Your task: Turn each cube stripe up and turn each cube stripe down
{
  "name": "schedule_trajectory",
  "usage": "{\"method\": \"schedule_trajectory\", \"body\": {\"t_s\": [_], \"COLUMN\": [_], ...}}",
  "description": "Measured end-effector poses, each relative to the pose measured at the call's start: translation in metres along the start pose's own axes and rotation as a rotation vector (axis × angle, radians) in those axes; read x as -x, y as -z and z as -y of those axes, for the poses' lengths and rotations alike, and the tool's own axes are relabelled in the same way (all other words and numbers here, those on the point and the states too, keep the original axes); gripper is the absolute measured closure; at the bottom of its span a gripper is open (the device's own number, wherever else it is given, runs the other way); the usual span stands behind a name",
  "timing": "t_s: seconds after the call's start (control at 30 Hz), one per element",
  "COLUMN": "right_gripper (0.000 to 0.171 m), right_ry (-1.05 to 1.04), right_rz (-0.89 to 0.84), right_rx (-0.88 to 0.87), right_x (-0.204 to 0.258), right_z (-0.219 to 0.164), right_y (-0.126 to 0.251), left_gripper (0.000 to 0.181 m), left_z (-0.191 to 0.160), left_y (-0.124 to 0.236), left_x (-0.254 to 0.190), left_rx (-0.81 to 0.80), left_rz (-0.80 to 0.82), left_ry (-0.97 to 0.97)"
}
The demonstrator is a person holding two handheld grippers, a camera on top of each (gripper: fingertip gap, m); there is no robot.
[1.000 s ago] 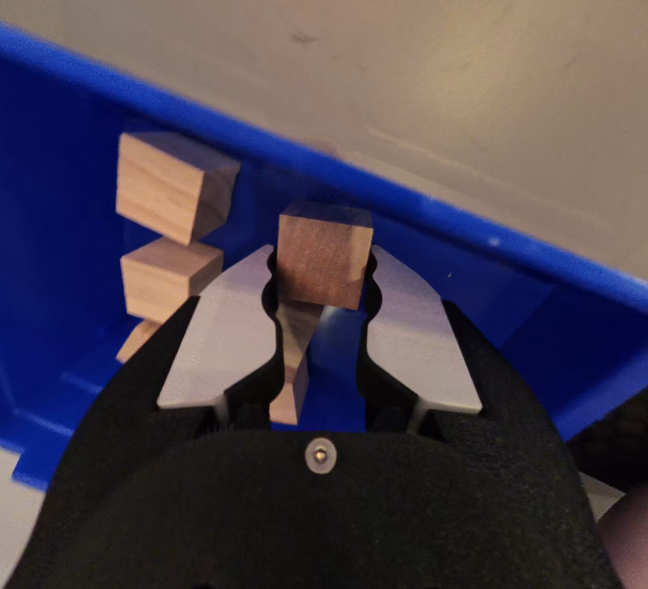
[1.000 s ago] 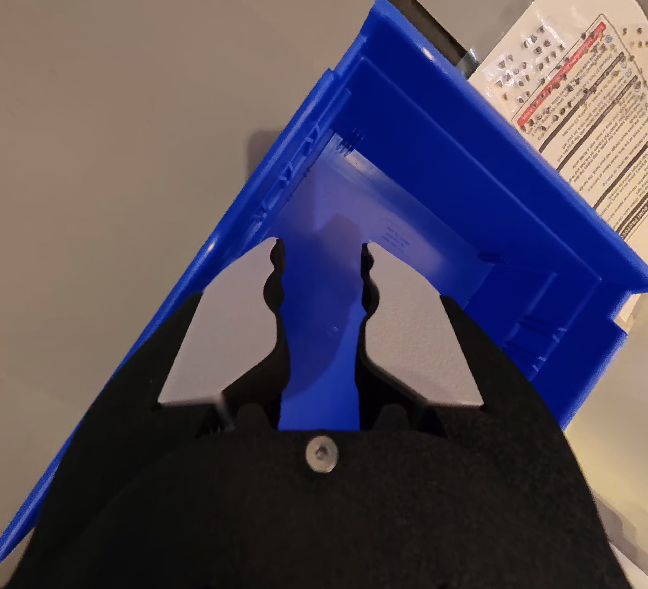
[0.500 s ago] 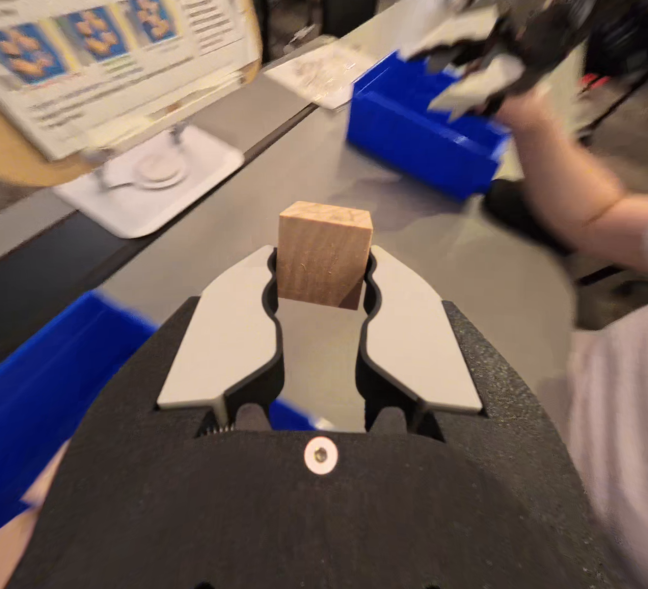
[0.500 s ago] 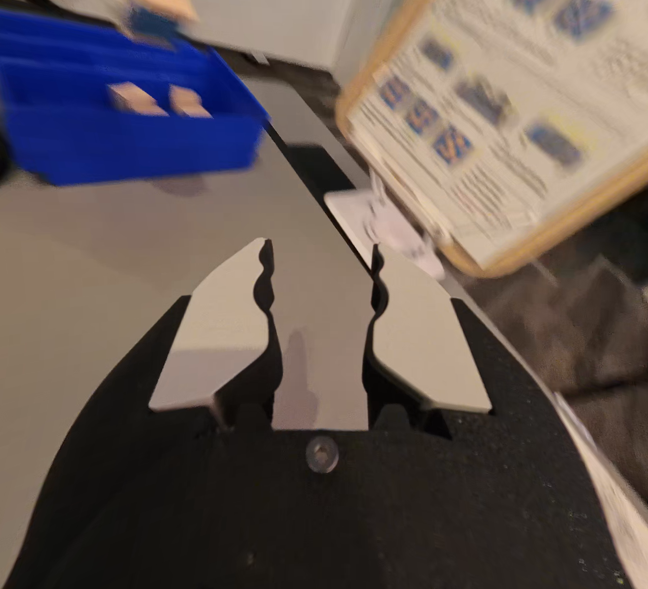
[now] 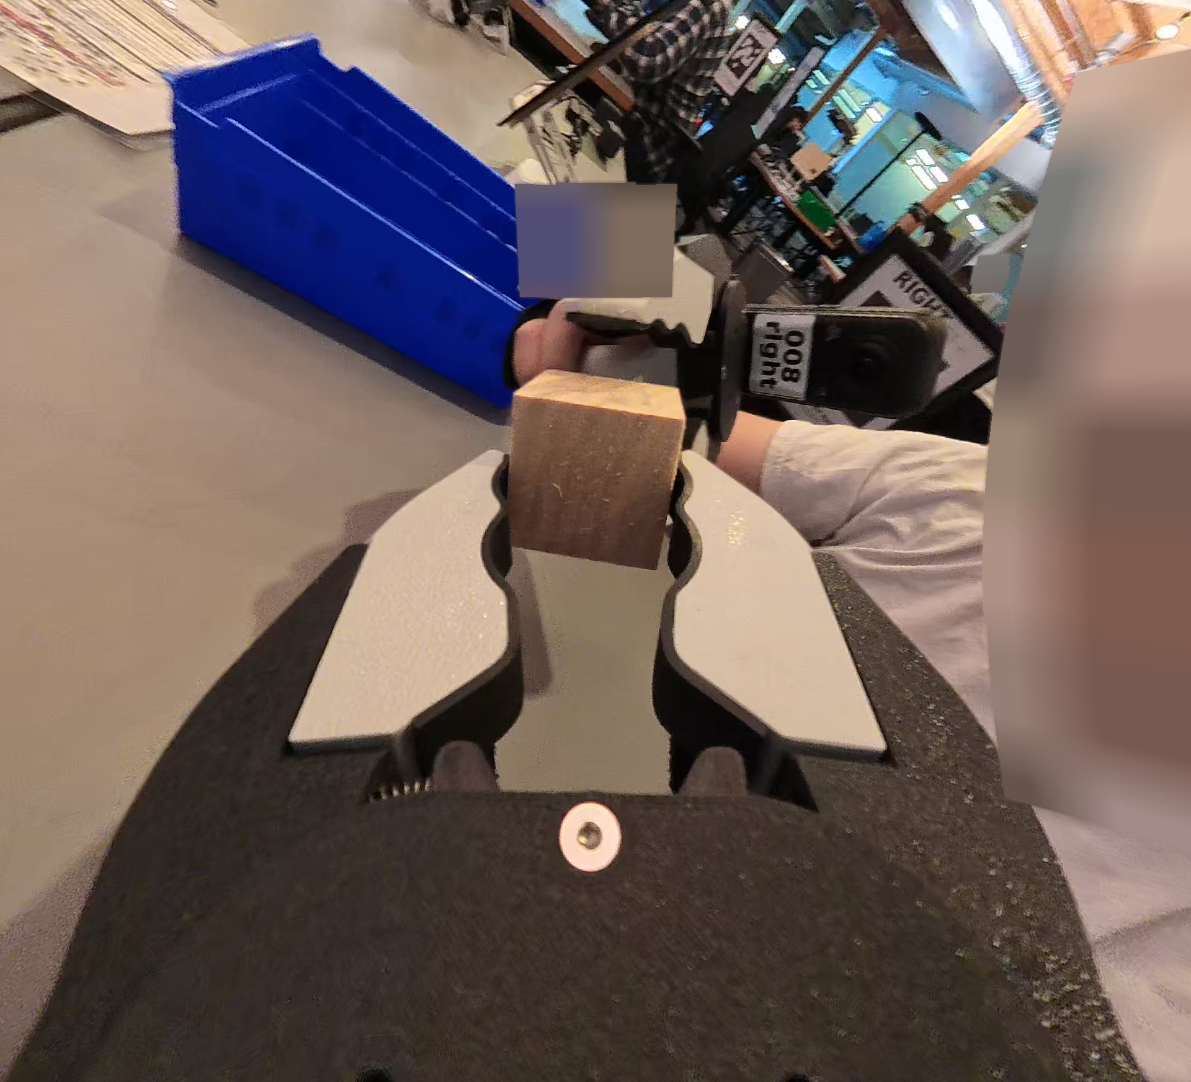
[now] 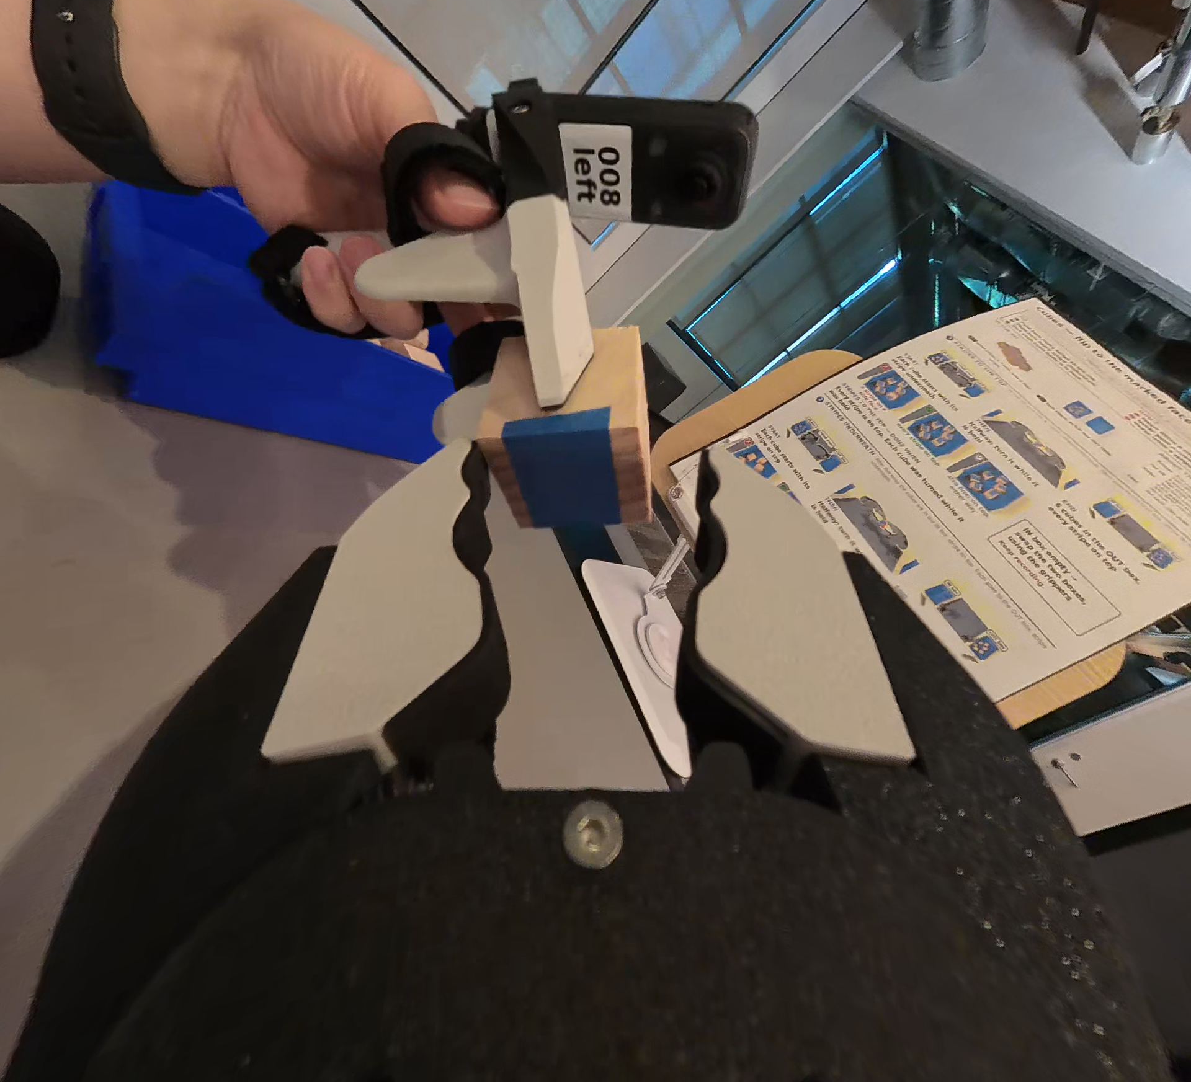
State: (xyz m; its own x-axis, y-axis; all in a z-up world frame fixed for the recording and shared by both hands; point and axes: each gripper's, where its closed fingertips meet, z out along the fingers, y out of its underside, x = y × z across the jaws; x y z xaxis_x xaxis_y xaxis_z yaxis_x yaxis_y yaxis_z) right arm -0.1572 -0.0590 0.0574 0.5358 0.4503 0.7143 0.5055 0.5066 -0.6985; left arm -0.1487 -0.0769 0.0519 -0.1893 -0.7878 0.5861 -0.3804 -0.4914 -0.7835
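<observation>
My left gripper (image 5: 593, 465) is shut on a wooden cube (image 5: 596, 471) and holds it in the air above the grey table. In the right wrist view the same cube (image 6: 619, 374) shows a blue stripe (image 6: 564, 465) on the face turned toward that camera. The left gripper (image 6: 509, 407) pinches it from above and below. My right gripper (image 6: 586, 458) is open, its tips on either side of the cube at close range; I cannot tell whether they touch it. The right gripper also shows in the left wrist view (image 5: 619, 329), just behind the cube.
A blue bin (image 5: 335, 201) stands on the table (image 5: 161, 471) past the cube. A second blue bin (image 6: 225, 342) lies behind the left hand, with a cube (image 6: 412, 352) showing in it. An instruction board (image 6: 967, 471) on a white stand (image 6: 644, 632) is at the right.
My left gripper lifted the cube out of the blue bin and swung it over the table. My right gripper left the empty bin and turned to face the cube.
</observation>
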Motion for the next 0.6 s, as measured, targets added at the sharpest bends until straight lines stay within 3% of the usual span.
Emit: {"method": "schedule_trajectory", "body": {"t_s": [0.13, 0.37, 0.43, 0.5, 0.6], "right_gripper": [0.124, 0.125, 0.125, 0.125, 0.125], "right_ry": [0.052, 0.081, 0.091, 0.059, -0.304], "right_rz": [0.036, 0.051, 0.024, -0.036, -0.132], "right_rx": [-0.026, -0.036, -0.014, 0.089, 0.435], "right_x": [0.008, 0.002, -0.020, -0.065, -0.145], "right_z": [0.001, 0.013, 0.016, 0.006, -0.069], "right_y": [0.002, 0.010, 0.020, 0.037, 0.092], "left_gripper": [0.135, 0.131, 0.124, 0.122, 0.124], "left_z": [-0.004, 0.004, 0.014, 0.020, 0.027], "left_y": [-0.010, -0.006, 0.004, 0.016, 0.032], "left_x": [-0.009, -0.025, -0.031, -0.025, -0.015], "left_rx": [0.012, -0.016, -0.062, -0.087, -0.104], "left_rz": [-0.094, -0.181, -0.190, -0.093, 0.072], "left_ry": [0.040, 0.039, 0.011, -0.064, -0.164]}}
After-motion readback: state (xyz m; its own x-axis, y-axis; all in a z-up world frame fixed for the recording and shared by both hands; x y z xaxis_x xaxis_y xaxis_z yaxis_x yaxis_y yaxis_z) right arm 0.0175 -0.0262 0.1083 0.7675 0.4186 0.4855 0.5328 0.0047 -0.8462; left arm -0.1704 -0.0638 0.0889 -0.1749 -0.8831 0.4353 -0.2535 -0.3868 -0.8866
